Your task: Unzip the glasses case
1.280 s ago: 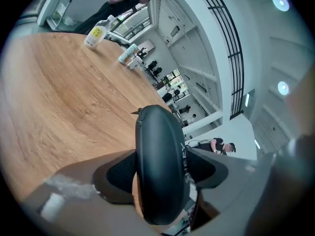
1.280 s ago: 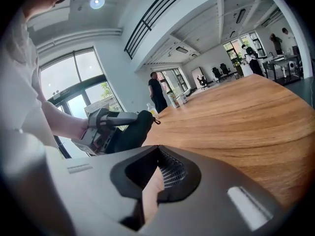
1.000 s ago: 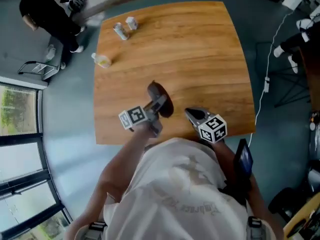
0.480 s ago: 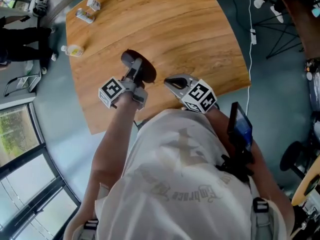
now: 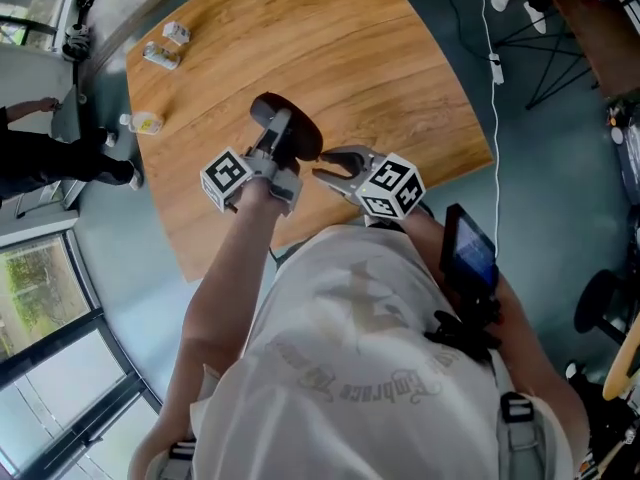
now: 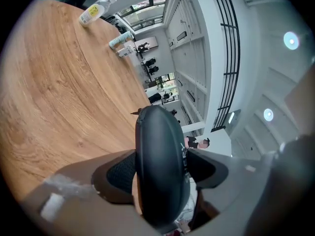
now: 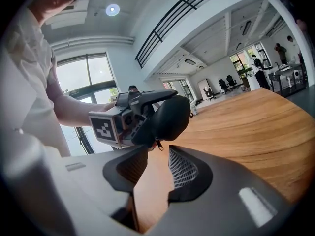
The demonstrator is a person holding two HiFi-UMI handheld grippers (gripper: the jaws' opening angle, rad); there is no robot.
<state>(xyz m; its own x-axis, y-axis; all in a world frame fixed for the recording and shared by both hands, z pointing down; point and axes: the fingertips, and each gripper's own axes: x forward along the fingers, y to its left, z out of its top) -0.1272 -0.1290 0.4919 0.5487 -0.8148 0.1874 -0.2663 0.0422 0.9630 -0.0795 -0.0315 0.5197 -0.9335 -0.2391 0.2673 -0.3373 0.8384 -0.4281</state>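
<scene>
Grey right gripper (image 5: 335, 165) comes first, jaws parted after just opening, nothing between them. At its nine o'clock, the left gripper (image 5: 281, 140) is clamped on the black glasses case (image 6: 160, 146), held over the wooden table (image 5: 380, 58) with its zipper pull (image 7: 158, 145) dangling. Far off at ten o'clock, bottles (image 5: 162, 54) sit near the table's corner.

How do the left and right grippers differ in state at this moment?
The left gripper is shut on the glasses case, held above the table; the right gripper holds nothing. The left's jaws stand wide around the case; the right's, which have just been opening, leave a narrower empty gap. Both carry a marker cube.
</scene>
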